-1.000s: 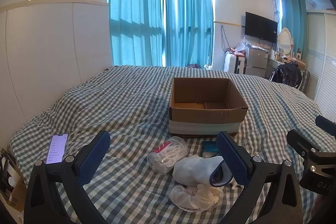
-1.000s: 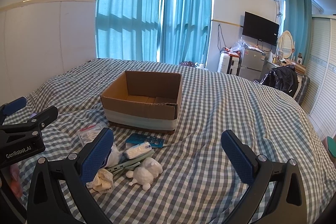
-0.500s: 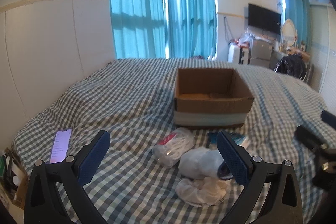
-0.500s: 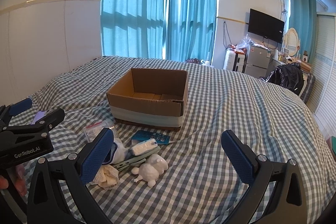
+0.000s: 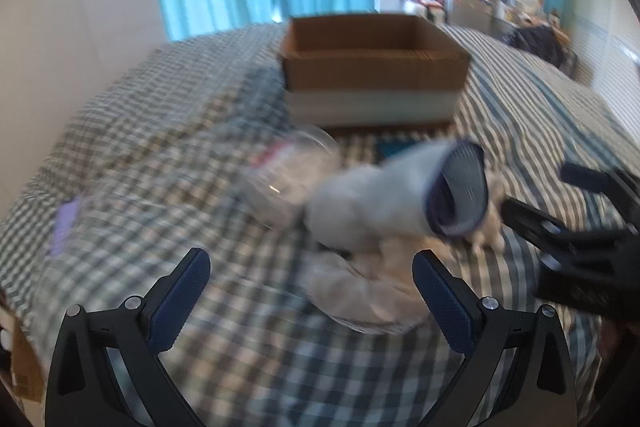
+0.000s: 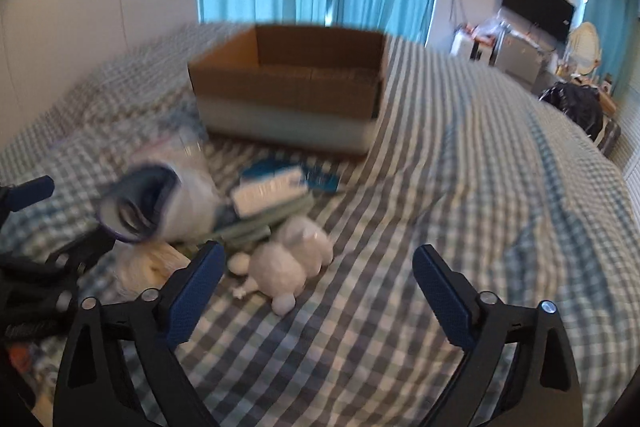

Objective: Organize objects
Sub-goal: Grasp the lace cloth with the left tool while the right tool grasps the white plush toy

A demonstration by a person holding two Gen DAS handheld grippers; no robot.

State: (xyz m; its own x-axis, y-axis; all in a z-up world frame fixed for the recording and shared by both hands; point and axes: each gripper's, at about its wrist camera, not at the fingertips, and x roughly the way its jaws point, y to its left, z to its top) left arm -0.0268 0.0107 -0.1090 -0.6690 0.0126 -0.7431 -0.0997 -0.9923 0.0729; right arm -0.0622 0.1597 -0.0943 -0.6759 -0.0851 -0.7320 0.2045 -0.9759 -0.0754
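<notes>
Both views are smeared by motion blur, so small details are uncertain. On the checked bedspread (image 5: 168,131), going from the left, lies one pale purple phone (image 5: 66,225), well apart from the rest. Next comes one clear plastic container (image 5: 286,171) lying on its side, touching one white rolled sock (image 5: 400,199) whose dark-lined cuff opens toward the right. Just in front of the sock sits one crumpled whitish bag (image 5: 360,291). Behind the pile stands one open cardboard box (image 5: 374,71), upright, with a pale band round its lower half.

The left gripper (image 5: 312,301) hangs above the bedspread with its two blue-padded fingers spread wide and nothing between them; the bag lies between and just beyond them.

From the right wrist view, the same sock (image 6: 160,207) is at the left, then one white packet (image 6: 272,189) lying on a green flat item, one blue card (image 6: 320,181) behind it, and one white plush toy (image 6: 290,263) nearest the camera. The right gripper (image 6: 318,291) is likewise wide apart and empty, the toy just beyond its left finger.
</notes>
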